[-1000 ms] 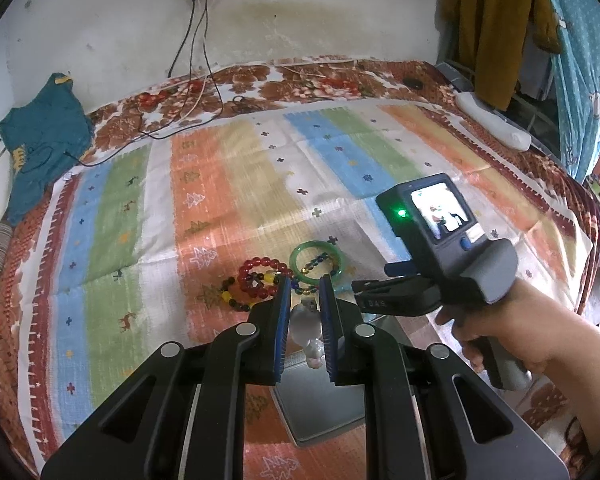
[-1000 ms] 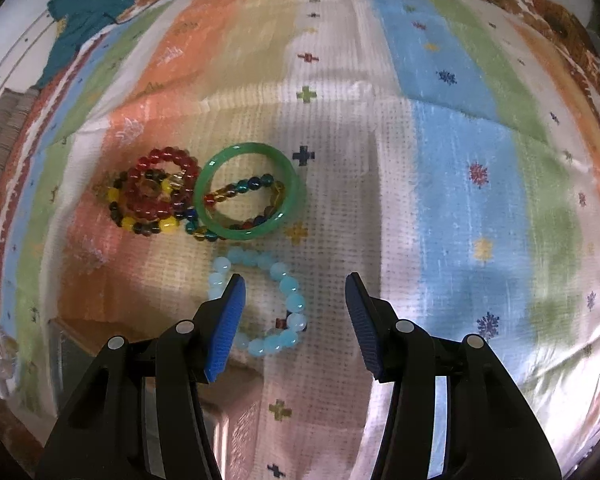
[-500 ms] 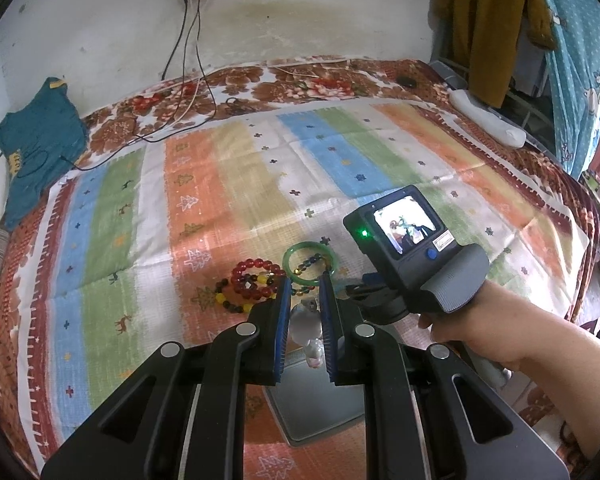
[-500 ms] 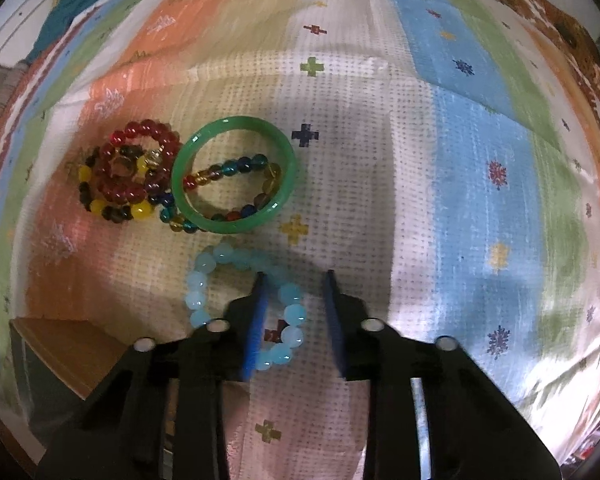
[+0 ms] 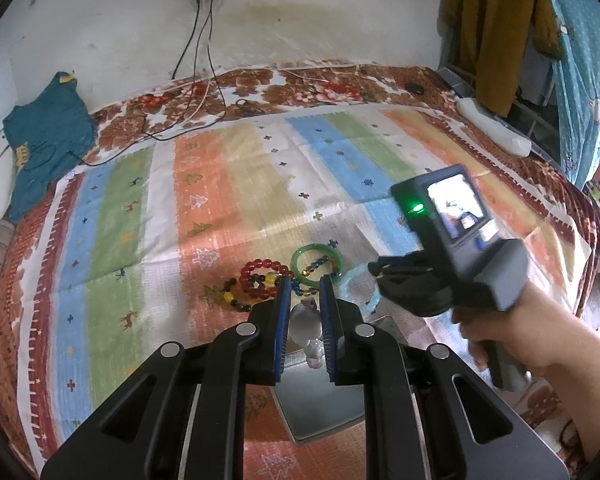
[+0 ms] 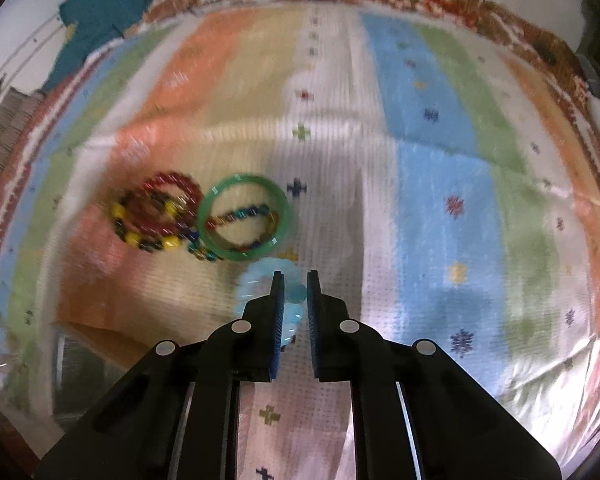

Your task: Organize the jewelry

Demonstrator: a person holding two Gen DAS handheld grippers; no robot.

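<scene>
One light, floppy pale-blue bead bracelet [image 6: 260, 292], low in the frame's centre under the green bangle [image 6: 244, 218], sits clamped in my right claw [image 6: 291, 280], pinched across its slippery beads.

A green bangle [image 6: 244, 218], red and yellow bead bracelets [image 6: 156, 216] and a pale blue bracelet [image 6: 256, 280] on a pastel-striped bedspread [image 6: 440, 160].
</scene>
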